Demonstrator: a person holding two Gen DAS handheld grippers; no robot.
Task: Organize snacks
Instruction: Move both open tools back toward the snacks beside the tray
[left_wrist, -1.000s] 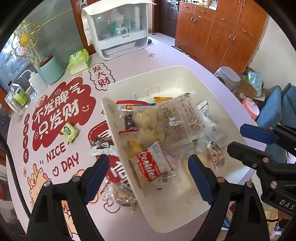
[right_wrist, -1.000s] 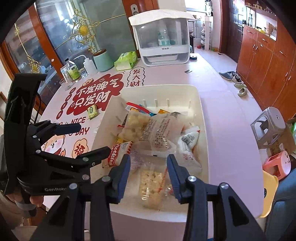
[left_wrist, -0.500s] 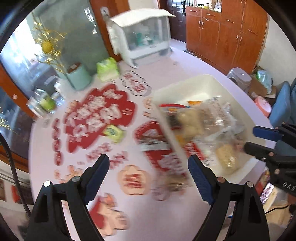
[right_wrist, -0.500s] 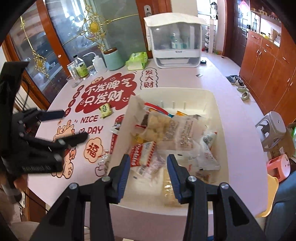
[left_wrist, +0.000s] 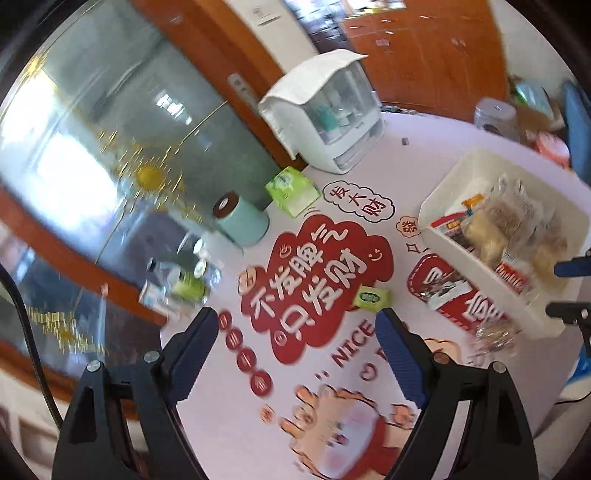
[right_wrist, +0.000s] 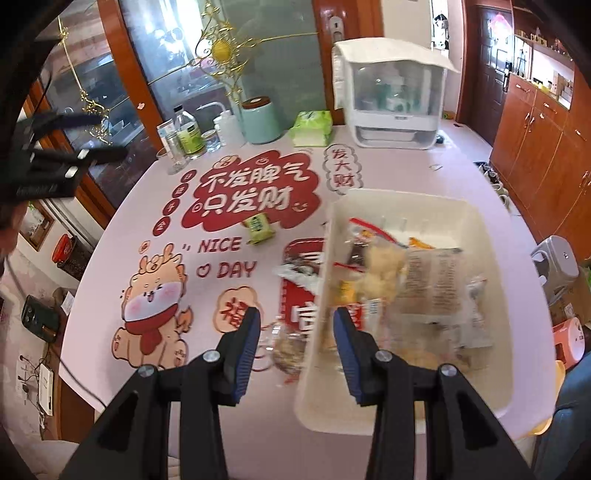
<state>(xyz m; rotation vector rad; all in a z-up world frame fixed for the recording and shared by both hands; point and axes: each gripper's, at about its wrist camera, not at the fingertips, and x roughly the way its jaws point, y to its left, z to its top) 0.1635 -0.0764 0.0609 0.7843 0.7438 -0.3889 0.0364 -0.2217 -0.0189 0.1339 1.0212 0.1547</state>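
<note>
Right claw: our right claw (right_wrist: 297, 345) is spread and empty, hanging low over the desk (right_wrist: 461, 192) so its gap straddles the near left wall of the white bin (right_wrist: 480, 229).
Clear packet: at 12 o'clock just past those tips, a clear snack packet (right_wrist: 286, 345) lies outside the bin, touching or nearly touching its wall; we judge it the handiest pick.
Left claw: our left claw (left_wrist: 295, 334) is also spread wide and grips nothing, held above the printed mat to leave room.
Green packet: a small green packet (left_wrist: 370, 298) lies loose at 1 o'clock from the left tips, well apart from the bin.
Dark wrapper: a dark-and-white wrapper (right_wrist: 297, 271) lies beside the bin's left wall.
Bin: most snacks are already heaped inside, so we think three strays remain.
</note>
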